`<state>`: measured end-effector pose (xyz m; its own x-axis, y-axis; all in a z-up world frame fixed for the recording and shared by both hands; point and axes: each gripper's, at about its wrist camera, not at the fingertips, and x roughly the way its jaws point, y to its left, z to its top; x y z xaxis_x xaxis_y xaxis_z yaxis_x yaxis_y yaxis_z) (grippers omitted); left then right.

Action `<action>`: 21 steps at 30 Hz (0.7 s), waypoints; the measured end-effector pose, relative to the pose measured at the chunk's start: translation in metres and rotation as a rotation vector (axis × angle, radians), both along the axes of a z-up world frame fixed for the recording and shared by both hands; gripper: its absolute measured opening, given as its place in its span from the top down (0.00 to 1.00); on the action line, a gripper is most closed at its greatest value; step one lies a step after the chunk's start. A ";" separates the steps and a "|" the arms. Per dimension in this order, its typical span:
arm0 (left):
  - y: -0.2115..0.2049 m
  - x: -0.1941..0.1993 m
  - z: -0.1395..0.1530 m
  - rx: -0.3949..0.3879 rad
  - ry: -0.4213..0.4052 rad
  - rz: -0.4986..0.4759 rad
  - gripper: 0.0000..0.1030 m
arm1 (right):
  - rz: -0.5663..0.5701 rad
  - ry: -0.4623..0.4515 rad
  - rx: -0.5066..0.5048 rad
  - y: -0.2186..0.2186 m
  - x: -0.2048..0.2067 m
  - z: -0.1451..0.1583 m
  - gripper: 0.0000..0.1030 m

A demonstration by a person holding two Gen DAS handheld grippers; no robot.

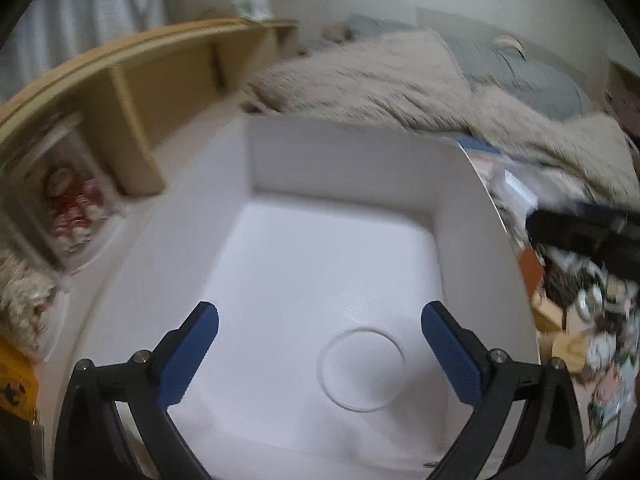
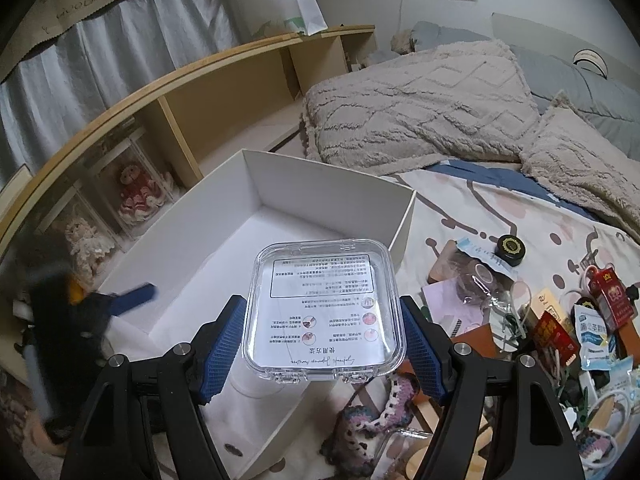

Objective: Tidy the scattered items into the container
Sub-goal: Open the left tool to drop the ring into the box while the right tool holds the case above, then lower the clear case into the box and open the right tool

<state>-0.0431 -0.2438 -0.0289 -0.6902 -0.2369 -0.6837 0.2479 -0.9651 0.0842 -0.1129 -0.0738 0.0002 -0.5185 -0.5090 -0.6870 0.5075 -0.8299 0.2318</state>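
Left gripper: my left gripper [image 1: 320, 354] hangs over the open white cardboard box [image 1: 456, 184], its blue-padded jaws spread wide with nothing between them
Box contents: a clear round ring-shaped lid [image 1: 361, 369] lies on the white floor of the box, between and just beyond my left jaws, touching neither pad
Right gripper: my right gripper [image 2: 323, 346] holds a clear square plastic case with a printed instruction sheet inside [image 2: 324, 312]; both blue pads press on its sides
Case position: I see it held flat over the near right corner of the box [image 2: 400, 224], above the rim
Scattered items: small packets, a black round jar with a gold lid [image 2: 510, 250], a red carton [image 2: 612, 294] and a crocheted piece [image 2: 372, 412] lie on the patterned bedsheet [image 2: 460, 208], right of the box
Surroundings: a beige textured blanket [image 2: 416, 108] lies beyond the box, a wooden shelf with dolls [image 2: 136, 194] to its left
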 end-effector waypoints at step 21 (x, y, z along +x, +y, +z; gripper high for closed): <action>-0.050 0.055 0.049 0.076 0.303 0.252 0.01 | 0.285 -0.097 0.284 -0.101 0.015 -0.060 0.27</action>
